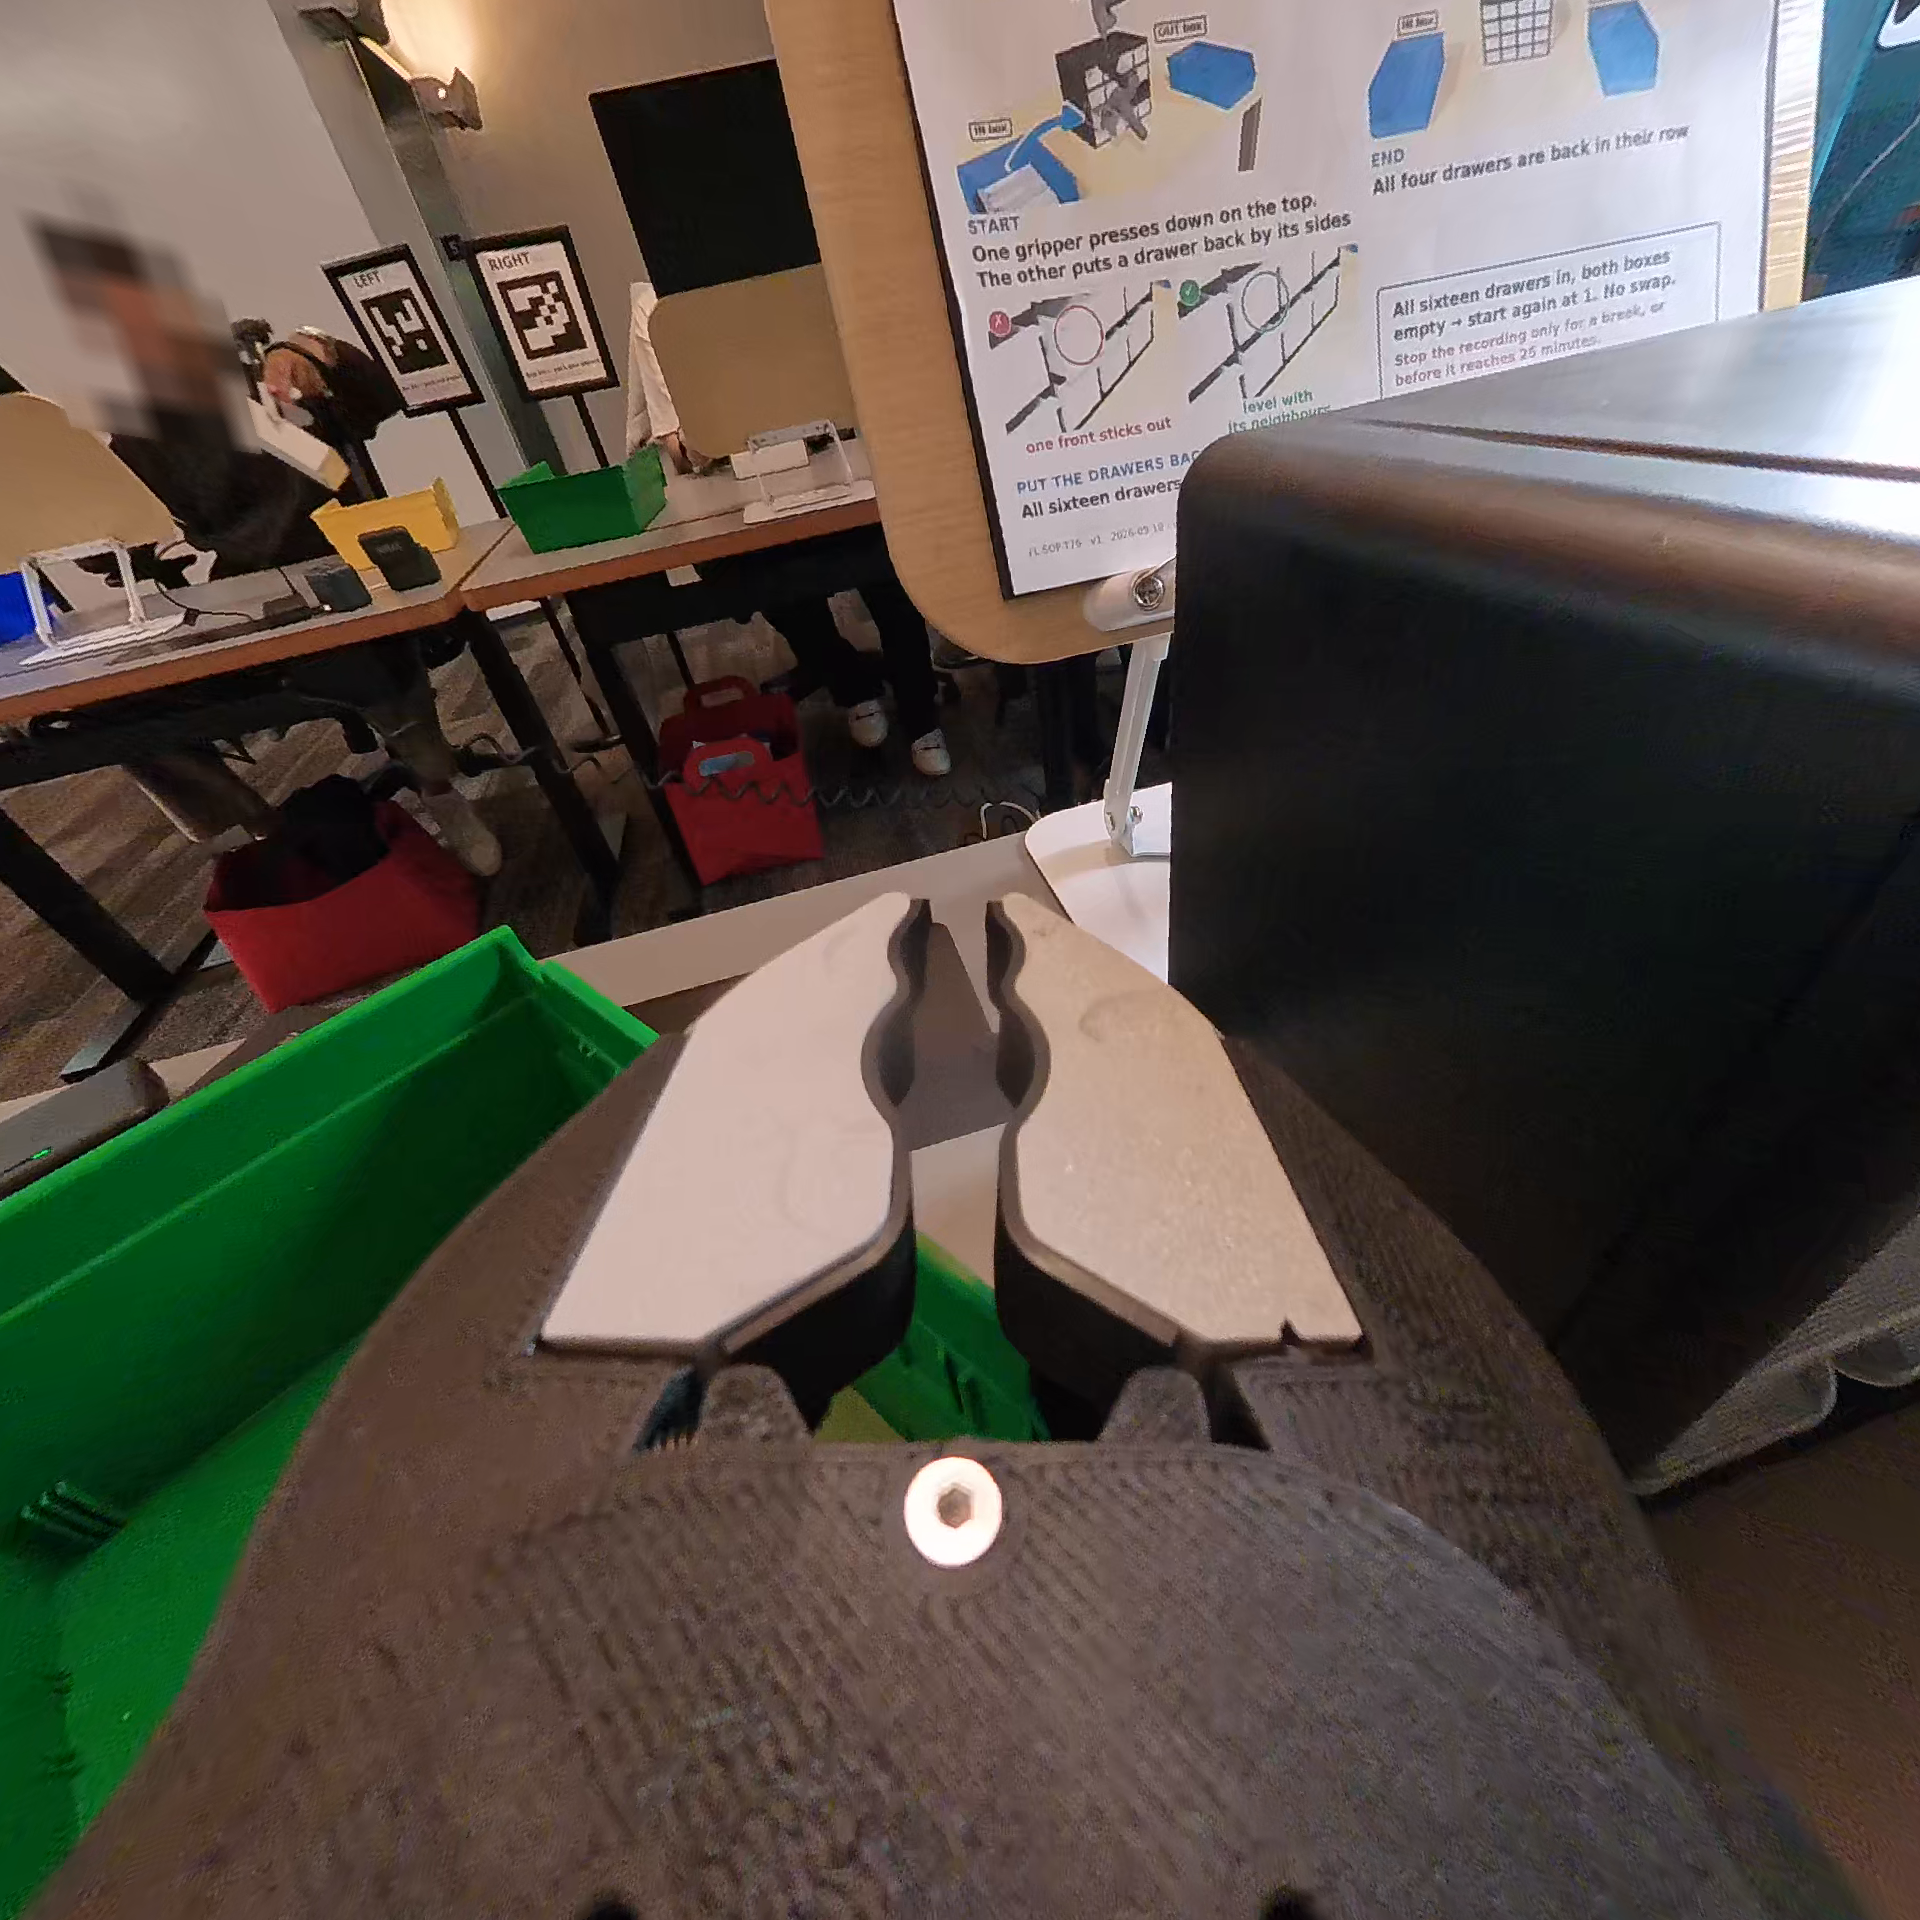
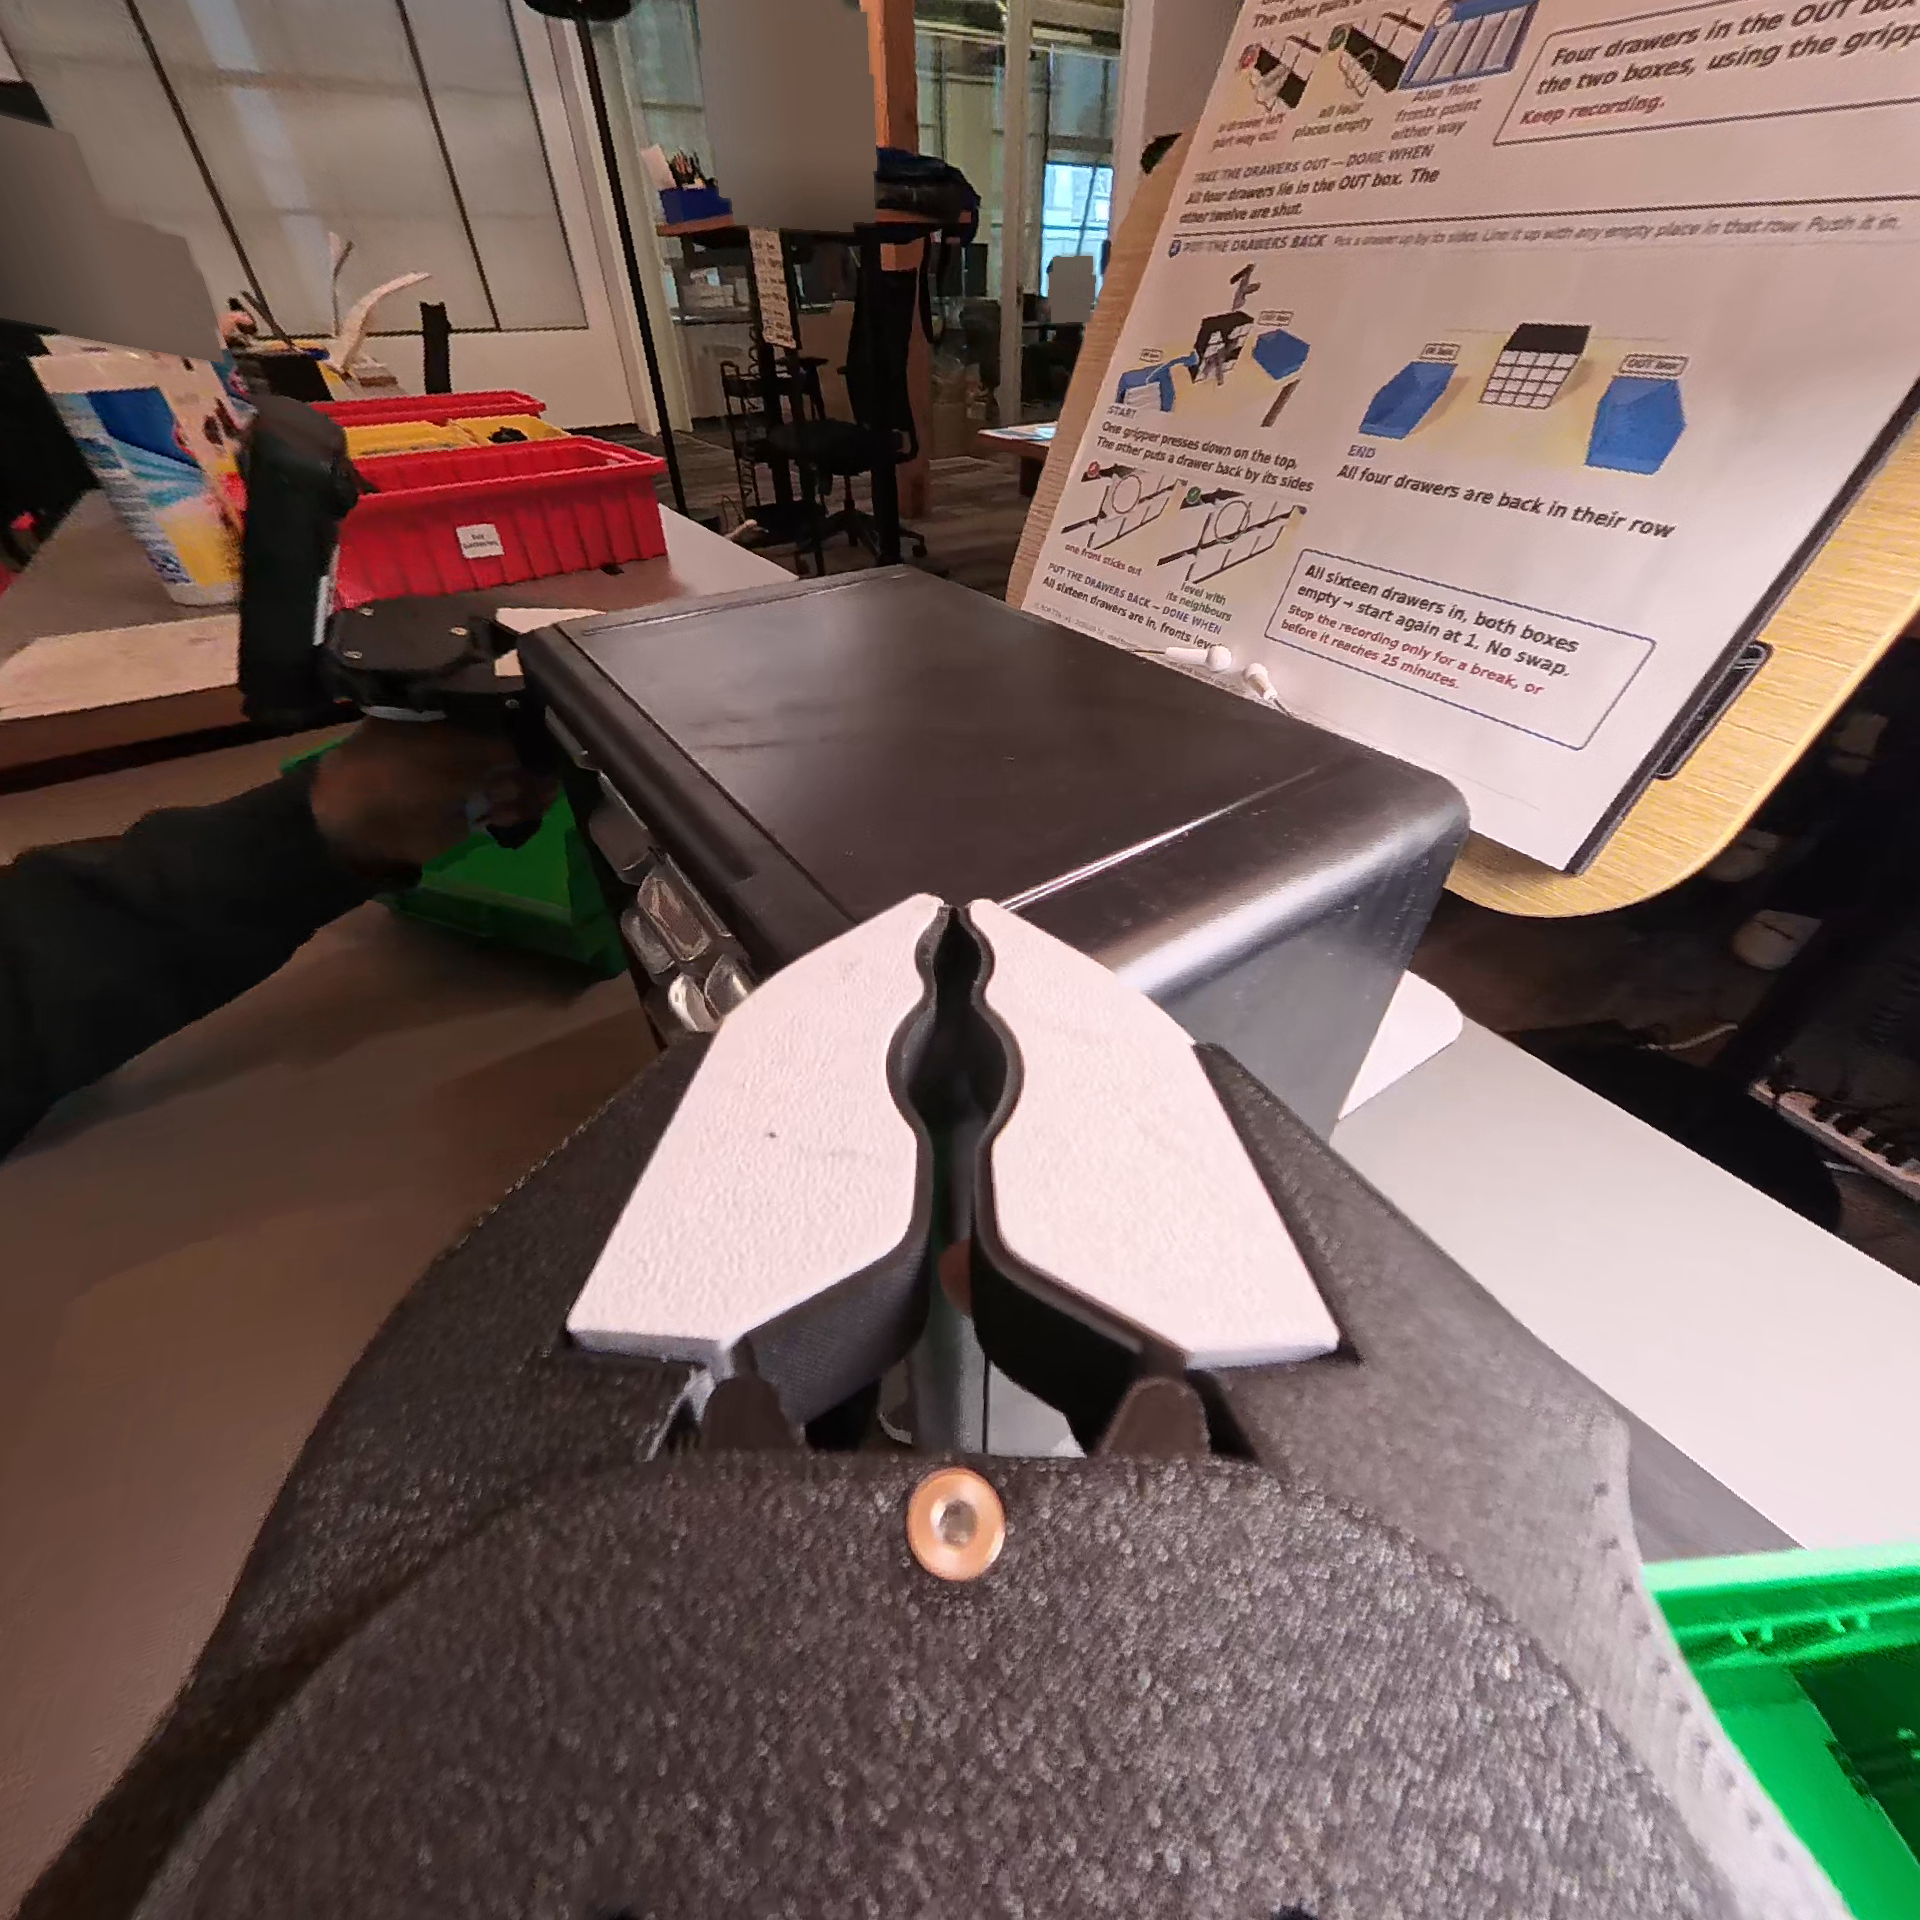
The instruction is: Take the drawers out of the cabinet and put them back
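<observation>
The black cabinet (image 1: 1558, 831) stands right of my left gripper (image 1: 956, 914), whose fingers are a narrow gap apart with nothing between them, beside the cabinet's side wall. In the right wrist view the cabinet top (image 2: 935, 727) lies ahead, and several clear drawer fronts (image 2: 665, 925) show on its left face. My right gripper (image 2: 956, 912) is shut and empty, its tips over the cabinet's near top edge. The left gripper (image 2: 499, 665) also shows there, held by a hand (image 2: 416, 779) at the cabinet's far left corner.
A green bin (image 1: 260, 1195) sits under and left of the left gripper; it also shows behind the cabinet (image 2: 499, 883). Another green bin (image 2: 1818, 1683) is at the lower right. An instruction board (image 2: 1455, 416) stands behind the cabinet. Red bins (image 2: 499, 509) and other tables lie farther off.
</observation>
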### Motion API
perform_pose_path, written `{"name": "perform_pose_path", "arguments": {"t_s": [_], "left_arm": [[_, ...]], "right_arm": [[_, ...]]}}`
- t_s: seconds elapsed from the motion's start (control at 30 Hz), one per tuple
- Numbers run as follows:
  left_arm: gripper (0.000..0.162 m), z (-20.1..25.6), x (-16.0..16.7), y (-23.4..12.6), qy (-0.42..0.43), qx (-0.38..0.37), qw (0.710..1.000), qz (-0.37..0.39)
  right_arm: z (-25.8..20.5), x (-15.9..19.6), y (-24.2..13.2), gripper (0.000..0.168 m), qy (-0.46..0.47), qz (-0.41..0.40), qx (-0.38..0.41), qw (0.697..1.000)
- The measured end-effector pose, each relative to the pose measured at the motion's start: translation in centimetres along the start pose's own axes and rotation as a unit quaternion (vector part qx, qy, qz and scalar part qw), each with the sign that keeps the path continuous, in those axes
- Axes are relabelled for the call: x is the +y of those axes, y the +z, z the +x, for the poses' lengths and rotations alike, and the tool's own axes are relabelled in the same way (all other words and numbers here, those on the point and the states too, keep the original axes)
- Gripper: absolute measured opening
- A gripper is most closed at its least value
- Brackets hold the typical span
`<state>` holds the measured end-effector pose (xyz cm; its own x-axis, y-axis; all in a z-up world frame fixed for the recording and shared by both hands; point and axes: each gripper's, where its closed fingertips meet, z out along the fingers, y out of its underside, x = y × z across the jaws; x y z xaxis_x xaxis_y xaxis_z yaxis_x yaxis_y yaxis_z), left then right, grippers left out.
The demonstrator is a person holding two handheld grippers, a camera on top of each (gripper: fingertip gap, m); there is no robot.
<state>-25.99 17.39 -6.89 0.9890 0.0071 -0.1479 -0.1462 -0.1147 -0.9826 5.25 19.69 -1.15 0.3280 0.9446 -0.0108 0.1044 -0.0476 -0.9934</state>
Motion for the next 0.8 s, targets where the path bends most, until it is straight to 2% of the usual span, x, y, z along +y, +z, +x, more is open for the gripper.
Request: {"name": "perform_pose_path", "arguments": {"t_s": [0.13,0.2,0.27,0.4,0.53,0.6,0.7,0.8], "left_arm": [[0.011,-0.2,-0.3,-0.1,0.006,-0.003,1.0,0.002],[0.012,-0.4,-0.5,-0.2,0.009,-0.005,1.0,0.004],[0.012,-0.6,-0.7,-0.4,0.011,-0.007,1.0,0.005],[0.014,-1.2,-2.0,-1.2,0.021,-0.012,1.0,0.014],[0.017,-1.5,-3.9,-2.8,0.029,0.0,0.999,0.017],[0.019,-1.7,-4.1,-3.7,0.049,0.009,0.999,-0.004],[0.028,-1.5,-1.8,-5.1,0.078,0.053,0.991,-0.094],[0.036,-0.4,2.6,-7.1,0.082,0.129,0.969,-0.194]], "right_arm": [[0.0,0.0,0.0,0.004,-0.01,-0.007,0.053,0.999],[-0.1,0.0,-0.2,0.015,-0.025,-0.018,0.085,0.996],[-0.2,0.0,-0.9,0.035,-0.044,-0.027,0.126,0.991],[-1.2,1.5,-4.0,0.052,-0.077,-0.065,0.165,0.981],[-1.8,7.1,-7.3,0.06,-0.07,-0.172,0.167,0.968],[-1.6,10.7,-9.2,0.063,-0.091,-0.251,0.184,0.946],[-1.6,16.2,-12.0,0.068,-0.13,-0.386,0.184,0.895],[-1.9,19.4,-13.2,0.061,-0.138,-0.448,0.169,0.867]]}}
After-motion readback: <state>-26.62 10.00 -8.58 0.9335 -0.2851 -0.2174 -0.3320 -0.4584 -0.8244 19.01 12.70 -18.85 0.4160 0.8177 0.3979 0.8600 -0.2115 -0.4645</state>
